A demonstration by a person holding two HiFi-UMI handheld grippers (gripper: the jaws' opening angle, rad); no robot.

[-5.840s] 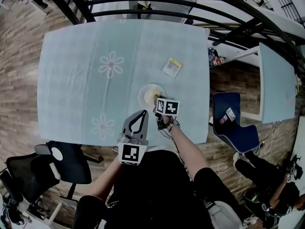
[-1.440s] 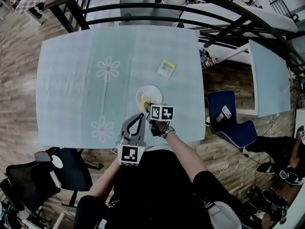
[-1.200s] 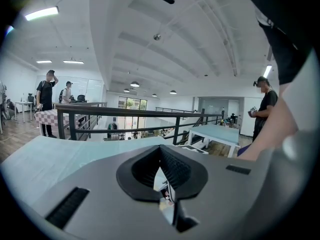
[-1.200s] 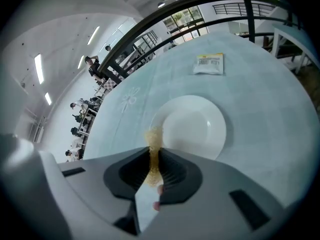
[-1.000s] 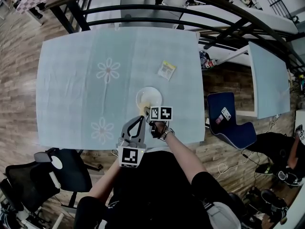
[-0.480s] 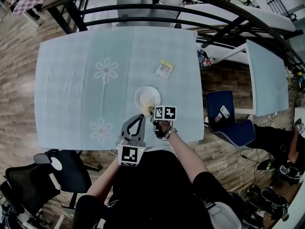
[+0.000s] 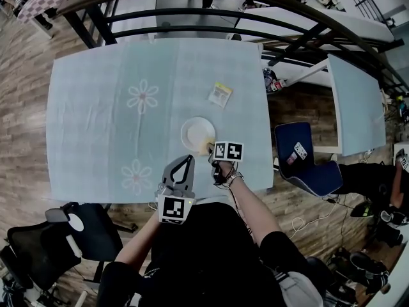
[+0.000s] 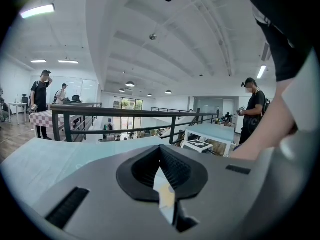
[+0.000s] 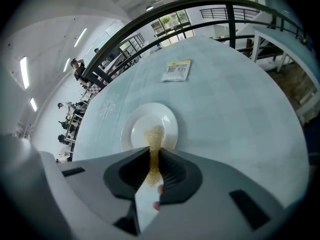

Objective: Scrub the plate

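Note:
A white plate (image 7: 197,132) lies on the pale blue tablecloth near the table's front edge. My right gripper (image 7: 209,149) is at the plate's near rim, shut on a yellowish scrubber (image 7: 206,148). In the right gripper view the scrubber (image 9: 154,136) sticks out of the gripper (image 9: 152,153) and rests on the plate (image 9: 167,119), reaching toward its middle. My left gripper (image 7: 189,158) hangs over the table's front edge, left of the plate and apart from it, shut with nothing in it. Its own view shows the left gripper (image 8: 160,150) pointing across the room.
A small yellow and white packet (image 7: 219,94) lies beyond the plate, seen too as a packet (image 9: 176,70) in the right gripper view. The table (image 7: 96,126) bears flower prints. A black railing (image 7: 192,15) runs behind it. A blue chair (image 7: 307,158) stands to the right.
My right gripper with the scrubber has slid a little to the right along the plate's near side. The left gripper has stayed where it was.

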